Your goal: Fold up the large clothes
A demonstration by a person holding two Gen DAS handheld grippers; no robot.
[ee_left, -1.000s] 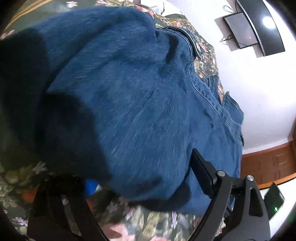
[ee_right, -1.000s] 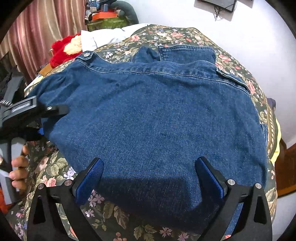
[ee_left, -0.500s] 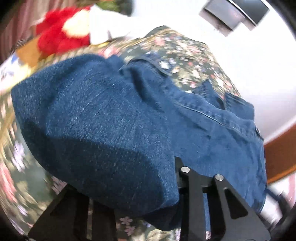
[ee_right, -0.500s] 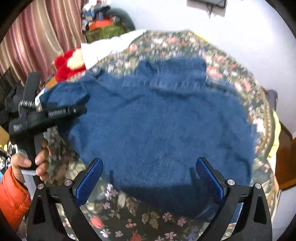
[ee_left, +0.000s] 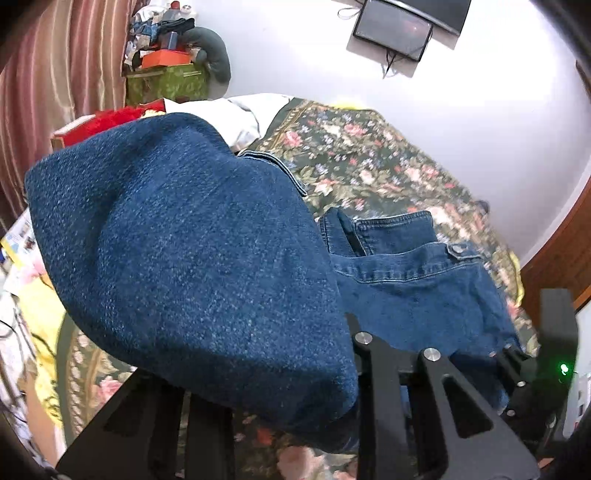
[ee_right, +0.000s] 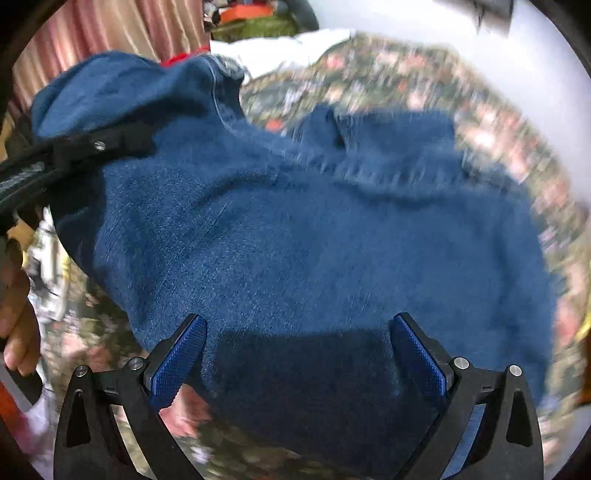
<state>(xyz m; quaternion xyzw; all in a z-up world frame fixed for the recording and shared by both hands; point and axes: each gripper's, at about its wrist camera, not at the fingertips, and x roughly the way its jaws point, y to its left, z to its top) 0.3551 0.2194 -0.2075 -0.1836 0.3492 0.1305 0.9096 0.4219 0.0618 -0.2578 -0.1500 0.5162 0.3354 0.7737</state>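
Observation:
A large blue denim garment lies on a floral bedspread. My left gripper is shut on the garment's left edge and holds it lifted, so the cloth drapes over the fingers and hides the tips. The rest of the denim lies flat to the right. In the right wrist view the garment fills the middle, blurred. My right gripper is open, its blue pads wide apart at the garment's near edge. The left gripper shows at the upper left, clamped on the raised cloth.
A white pillow and a red plush lie at the bed's head. A green box with clutter stands by striped curtains. A wall screen hangs above. Wooden furniture is at the right.
My left gripper has risen with the garment's left edge, and the cloth has bunched upward. My right gripper stays open and has moved closer to the near edge; its view is motion-blurred.

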